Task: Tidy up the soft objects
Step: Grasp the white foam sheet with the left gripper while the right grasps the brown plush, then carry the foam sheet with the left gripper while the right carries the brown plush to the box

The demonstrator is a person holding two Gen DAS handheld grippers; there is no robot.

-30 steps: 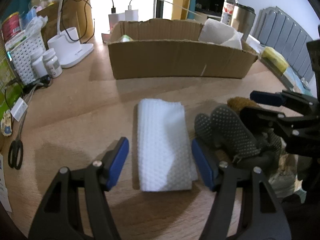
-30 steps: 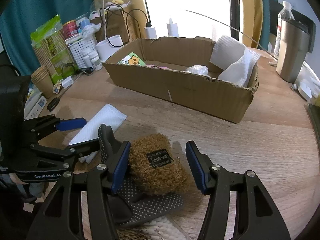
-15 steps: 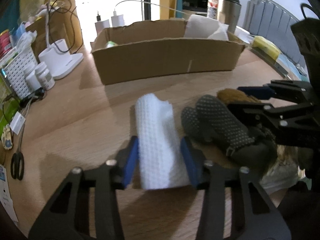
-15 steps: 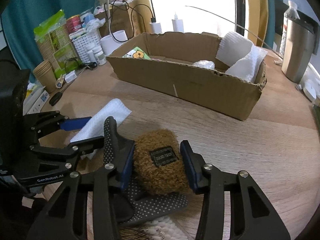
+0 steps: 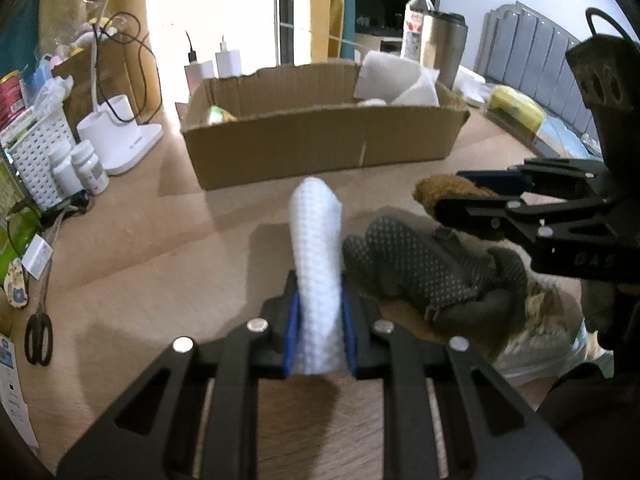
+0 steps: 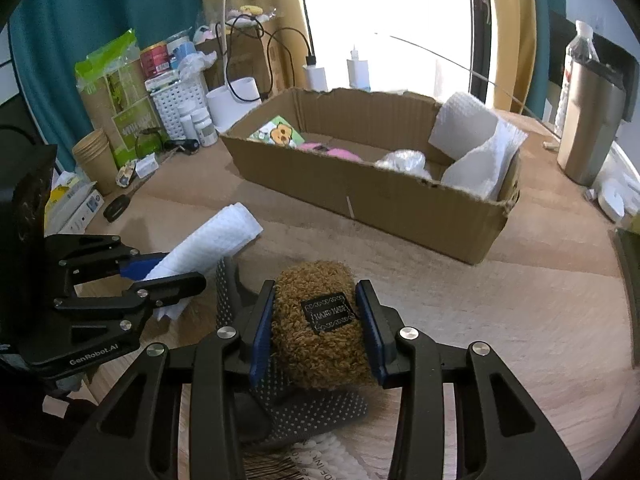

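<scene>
Filling most of both views, a light wooden tabletop (image 6: pixel 500 320) carries everything else. At its far side stands a long, low, open brown cardboard box (image 6: pixel 372 196), with a roll of white paper towel (image 6: pixel 464 124) propped in one end and a green printed packet (image 6: pixel 280 134) at the other. Nearer the cameras lies a heap of soft things: a dark grey fabric glove with pale dots (image 5: pixel 420 264), and just beside it, a fuzzy brown plush item with a black sewn label (image 6: pixel 320 320).

Its jaws having just closed, the left gripper (image 5: pixel 318 336) squeezes a folded white waffle-textured cloth (image 5: pixel 316 248) between its blue pads, pinching it into a narrow upright ridge that points toward the box. The right gripper (image 6: pixel 318 328) has also just narrowed its jaws, and its blue pads press both sides of the fuzzy brown plush item, which sits on top of the dotted glove.

Along the table's left edge are a white slotted plastic basket (image 5: pixel 30 156), two small white pill bottles (image 5: pixel 80 168) and black-handled scissors (image 5: pixel 38 334).
</scene>
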